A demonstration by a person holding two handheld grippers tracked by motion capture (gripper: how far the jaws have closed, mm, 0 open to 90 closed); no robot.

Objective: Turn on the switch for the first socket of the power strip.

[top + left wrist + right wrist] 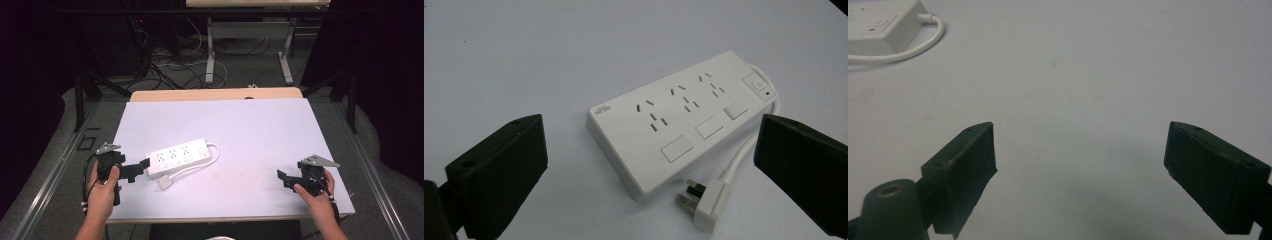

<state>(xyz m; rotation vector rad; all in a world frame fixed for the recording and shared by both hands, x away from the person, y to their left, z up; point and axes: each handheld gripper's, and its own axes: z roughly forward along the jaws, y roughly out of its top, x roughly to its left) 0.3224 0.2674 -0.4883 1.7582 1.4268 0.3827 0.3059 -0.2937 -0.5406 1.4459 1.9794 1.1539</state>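
The power strip [179, 157] is showing plain white, with its cord [212, 155] and plug [165, 183] in the same white. In the left gripper view a small red dot [767, 93] is glowing beside its switch [754, 84], and the socket slots are reading dark grey. The bench [260, 145] is wearing a pale lilac-white sheet, with light wood peeking at the far edge [215, 94]. Both sets of tongs, left [136, 169] and right [283, 177], are appearing matte black, each carrying a grey plate on top. The floor [240, 75] is looking grey.
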